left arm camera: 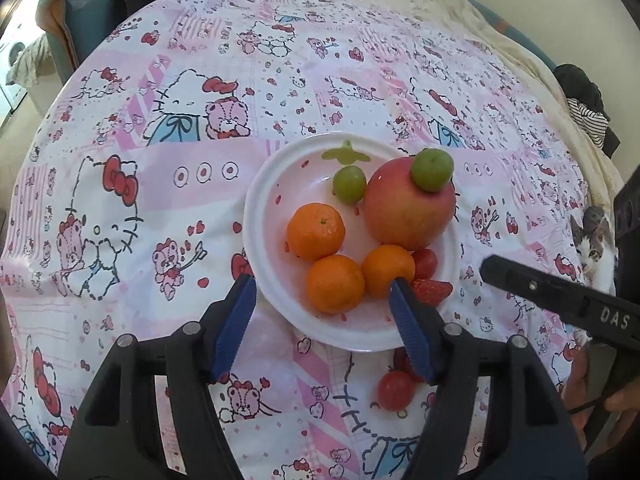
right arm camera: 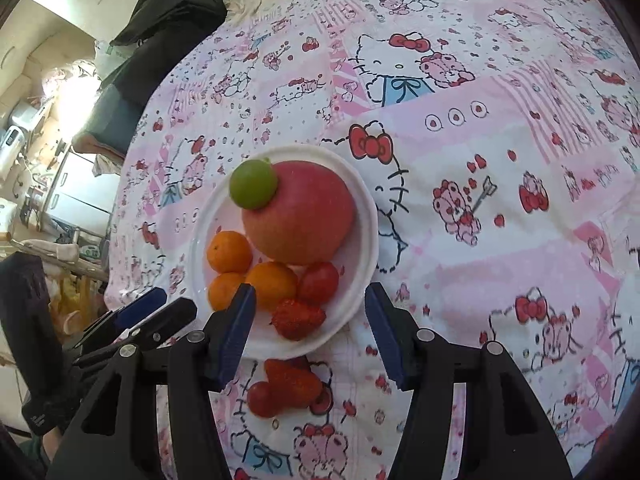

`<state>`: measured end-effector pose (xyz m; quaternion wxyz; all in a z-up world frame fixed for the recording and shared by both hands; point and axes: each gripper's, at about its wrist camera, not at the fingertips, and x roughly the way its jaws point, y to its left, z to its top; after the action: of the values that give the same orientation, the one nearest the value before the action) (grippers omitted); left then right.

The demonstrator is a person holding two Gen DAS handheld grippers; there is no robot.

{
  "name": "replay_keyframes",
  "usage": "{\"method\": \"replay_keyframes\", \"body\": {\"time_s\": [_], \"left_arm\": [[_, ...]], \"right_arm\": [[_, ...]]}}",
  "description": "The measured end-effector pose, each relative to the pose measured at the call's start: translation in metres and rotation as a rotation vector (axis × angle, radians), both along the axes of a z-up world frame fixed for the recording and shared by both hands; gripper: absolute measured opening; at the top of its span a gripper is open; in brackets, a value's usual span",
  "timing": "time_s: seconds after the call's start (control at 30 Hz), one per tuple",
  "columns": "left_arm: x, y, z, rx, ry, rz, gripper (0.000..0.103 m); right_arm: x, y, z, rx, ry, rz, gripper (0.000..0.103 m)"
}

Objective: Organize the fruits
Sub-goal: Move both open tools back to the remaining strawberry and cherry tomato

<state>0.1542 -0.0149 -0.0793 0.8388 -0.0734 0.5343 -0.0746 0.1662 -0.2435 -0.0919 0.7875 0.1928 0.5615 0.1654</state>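
A white plate (left arm camera: pixel 256 216) (right arm camera: pixel 366 232) sits on the patterned cloth. It holds a red apple (left arm camera: pixel 408 208) (right arm camera: pixel 300 216) with a green fruit (left arm camera: pixel 432 170) (right arm camera: pixel 253 184) on top, a second green fruit (left arm camera: pixel 349 184), three tangerines (left arm camera: pixel 316 231) (right arm camera: pixel 229 251), a cherry tomato (left arm camera: pixel 425 263) (right arm camera: pixel 319 282) and a strawberry (left arm camera: pixel 433 291) (right arm camera: pixel 298 318). On the cloth before the plate lie a strawberry (right arm camera: pixel 292 384) and a cherry tomato (left arm camera: pixel 396 390) (right arm camera: pixel 261 399). My left gripper (left arm camera: pixel 322 294) is open and empty over the plate's near edge. My right gripper (right arm camera: pixel 306 308) is open and empty above the plate's strawberry.
The cloth (left arm camera: pixel 160 184) (right arm camera: pixel 500 208) covers a round table. A cat (left arm camera: pixel 594 248) sits at the table's right edge. A dark chair (left arm camera: pixel 80 20) stands at the far left. The right gripper's body (left arm camera: pixel 560 292) and the left gripper's fingers (right arm camera: pixel 140 312) show in each other's views.
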Motion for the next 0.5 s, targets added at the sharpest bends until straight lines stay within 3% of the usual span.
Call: {"method": "replay_keyframes", "body": {"time_s": [0.23,0.4,0.5], "left_arm": [[-0.010,0.009,0.007,0.002,-0.005,0.021,0.065],[-0.017,0.015,0.010,0.002,-0.005,0.035,0.066],[-0.020,0.018,0.012,-0.001,-0.005,0.040,0.066]], "right_arm": [[-0.025,0.006,-0.003,0.015,0.056,0.046,0.059],[-0.036,0.018,-0.022,0.052,0.148,0.080,0.059],[-0.037,0.029,-0.029,0.025,0.162,0.105,0.059]]}}
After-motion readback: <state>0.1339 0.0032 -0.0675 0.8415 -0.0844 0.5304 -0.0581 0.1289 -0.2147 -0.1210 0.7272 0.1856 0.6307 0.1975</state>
